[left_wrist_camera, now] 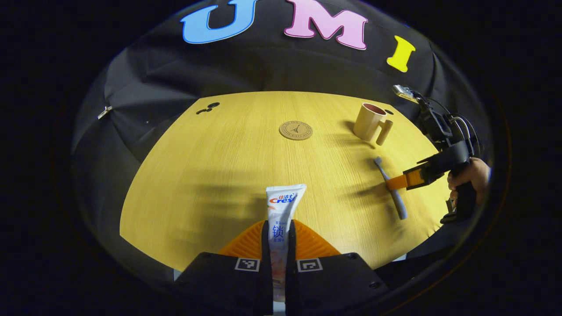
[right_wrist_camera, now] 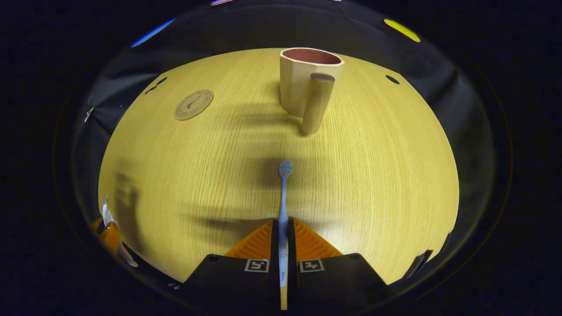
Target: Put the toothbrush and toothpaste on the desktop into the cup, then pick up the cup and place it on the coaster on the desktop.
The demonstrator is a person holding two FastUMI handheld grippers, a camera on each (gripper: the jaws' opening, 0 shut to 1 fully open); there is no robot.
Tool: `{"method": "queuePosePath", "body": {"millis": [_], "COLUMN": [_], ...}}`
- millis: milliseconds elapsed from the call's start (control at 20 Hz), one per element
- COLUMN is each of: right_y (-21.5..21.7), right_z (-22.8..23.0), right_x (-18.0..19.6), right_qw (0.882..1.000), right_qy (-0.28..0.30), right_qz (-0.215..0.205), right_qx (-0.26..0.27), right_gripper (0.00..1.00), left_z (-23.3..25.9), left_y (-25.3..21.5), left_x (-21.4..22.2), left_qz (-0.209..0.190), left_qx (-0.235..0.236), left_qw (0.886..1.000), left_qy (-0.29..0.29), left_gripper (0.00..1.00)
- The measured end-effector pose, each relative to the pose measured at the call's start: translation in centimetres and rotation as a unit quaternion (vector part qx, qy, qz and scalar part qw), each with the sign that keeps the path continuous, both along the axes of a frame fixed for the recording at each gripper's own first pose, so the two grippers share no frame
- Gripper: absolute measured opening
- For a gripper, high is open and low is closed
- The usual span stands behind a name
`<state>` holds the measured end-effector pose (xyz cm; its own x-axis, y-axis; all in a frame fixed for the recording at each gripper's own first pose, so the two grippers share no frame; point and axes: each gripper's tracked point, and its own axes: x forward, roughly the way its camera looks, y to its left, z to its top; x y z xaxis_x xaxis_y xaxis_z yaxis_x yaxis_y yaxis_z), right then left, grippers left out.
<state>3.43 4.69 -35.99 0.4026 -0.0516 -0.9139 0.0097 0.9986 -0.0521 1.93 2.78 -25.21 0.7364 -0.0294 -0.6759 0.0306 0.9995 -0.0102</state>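
While the left gripper (left_wrist_camera: 279, 237) is closed on the toothpaste (left_wrist_camera: 283, 206), the toothbrush (right_wrist_camera: 283, 197) is clamped in the right gripper (right_wrist_camera: 283, 241), its long axis pointed head-first at the cup (right_wrist_camera: 307, 81), nearer this hand

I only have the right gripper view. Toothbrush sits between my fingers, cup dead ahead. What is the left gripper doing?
Observer: In the left gripper view, the left gripper is shut on the toothpaste tube, crimped end pointing forward.
Operator: Does my grip on the brush look good from outside?
Observer: From there, the right gripper clamps the toothbrush mid-handle, with the head toward the cup.
Operator: Who is nearer the coaster?
Observer: Probably the left: the coaster lies almost straight ahead of it, past the tube, and the cup stands to the coaster's right.
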Motion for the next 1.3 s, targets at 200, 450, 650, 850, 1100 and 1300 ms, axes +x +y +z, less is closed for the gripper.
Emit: {"method": "queuePosePath", "body": {"millis": [200,450,650,850,1100,1300], "right_y": [0.4,-0.9,-2.9,-4.2,-7.0,-9.6], "right_z": [-0.1,0.6,2.3,4.1,6.3,7.9], "right_x": [0.0,-0.5,-0.4,-0.1,0.3,1.0], "right_qw": [0.999,1.0,0.999,0.997,0.996,0.992], "right_qy": [0.002,0.002,-0.014,-0.032,-0.056,-0.072], "right_qz": [0.037,0.006,-0.015,-0.019,-0.01,-0.023], "right_qx": [0.004,0.029,0.05,0.069,0.075,0.099], "right_gripper": [0.07,0.05,0.05,0.05,0.05,0.05], "left_z": [0.0,0.5,2.6,6.5,12.1,16.6], "left_y": [-0.7,-1.1,-1.7,-3.9,-9.5,-14.4], "left_x": [0.4,1.5,3.4,6.6,12.3,17.3], "left_qz": [-0.02,-0.033,-0.03,-0.038,-0.059,-0.081], "left_qx": [0.001,0.002,-0.006,-0.017,-0.06,-0.092], "left_qw": [1.0,0.999,0.999,0.997,0.99,0.979], "left_qy": [0.0,-0.007,-0.026,-0.061,-0.111,-0.164], "left_gripper": [0.16,0.16,0.16,0.16,0.17,0.16]}}
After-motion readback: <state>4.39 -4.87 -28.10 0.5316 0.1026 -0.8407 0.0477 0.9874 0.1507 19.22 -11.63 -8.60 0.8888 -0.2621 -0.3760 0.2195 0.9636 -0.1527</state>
